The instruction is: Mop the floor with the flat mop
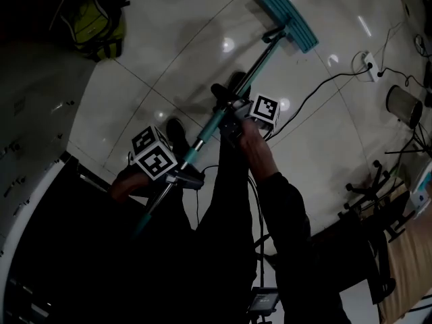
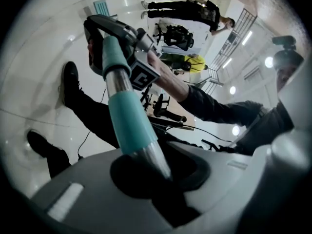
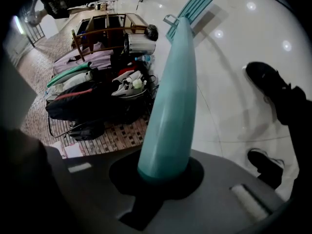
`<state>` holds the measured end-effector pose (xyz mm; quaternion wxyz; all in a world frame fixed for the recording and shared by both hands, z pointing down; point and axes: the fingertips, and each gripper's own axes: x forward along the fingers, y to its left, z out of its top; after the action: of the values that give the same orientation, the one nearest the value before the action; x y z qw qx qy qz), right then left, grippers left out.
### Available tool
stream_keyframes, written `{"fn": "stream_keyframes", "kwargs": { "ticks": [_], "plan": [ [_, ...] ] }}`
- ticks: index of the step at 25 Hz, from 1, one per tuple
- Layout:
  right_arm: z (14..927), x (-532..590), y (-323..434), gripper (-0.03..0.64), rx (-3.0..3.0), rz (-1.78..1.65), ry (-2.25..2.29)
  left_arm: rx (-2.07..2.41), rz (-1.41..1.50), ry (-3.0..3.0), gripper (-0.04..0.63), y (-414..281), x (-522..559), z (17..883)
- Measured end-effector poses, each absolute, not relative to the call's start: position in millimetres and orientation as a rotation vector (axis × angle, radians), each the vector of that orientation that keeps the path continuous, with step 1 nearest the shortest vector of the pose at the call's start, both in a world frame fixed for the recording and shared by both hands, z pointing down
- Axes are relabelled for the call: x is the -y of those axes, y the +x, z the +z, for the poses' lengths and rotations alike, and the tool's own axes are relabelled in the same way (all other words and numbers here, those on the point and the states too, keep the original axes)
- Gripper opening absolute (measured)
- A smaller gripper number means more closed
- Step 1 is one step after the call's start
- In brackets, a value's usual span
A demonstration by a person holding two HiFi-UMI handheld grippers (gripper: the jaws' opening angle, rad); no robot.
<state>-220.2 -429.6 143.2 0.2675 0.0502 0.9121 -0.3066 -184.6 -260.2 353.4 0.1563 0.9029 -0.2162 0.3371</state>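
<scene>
Clamping the flat mop (image 1: 260, 59) pole: left tool (image 1: 183, 171) shut on it low centre, right tool (image 1: 228, 121) mid-frame; head lay on the floor (image 1: 169, 52), upper right; light, stiff, probably slick; spaced grips suited it.

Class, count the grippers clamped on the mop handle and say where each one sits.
2. The left gripper clamps a metal stretch of the mop handle; the right gripper clamps its teal section, closer to the mop head.
</scene>
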Motion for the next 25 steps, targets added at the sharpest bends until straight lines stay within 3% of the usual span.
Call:
{"fn": "stream_keyframes", "kwargs": {
  "ticks": [13, 20, 25],
  "plan": [
    [311.7, 393.1, -355.9, 0.034, -2.528, -0.991, 0.162, 0.675, 0.935, 2.508, 0.09, -300.0, 210.8, 498.5],
    [308.8, 411.4, -361.1, 0.034, -2.514, -1.049, 0.162, 0.673, 0.891, 2.503, 0.098, -300.4, 225.4, 487.7],
    [272.6, 425.4, -328.8, 0.032, -2.512, -1.008, 0.169, 0.656, 0.829, 2.528, 0.095, -262.5, 242.2, 457.1]
  ]
}}
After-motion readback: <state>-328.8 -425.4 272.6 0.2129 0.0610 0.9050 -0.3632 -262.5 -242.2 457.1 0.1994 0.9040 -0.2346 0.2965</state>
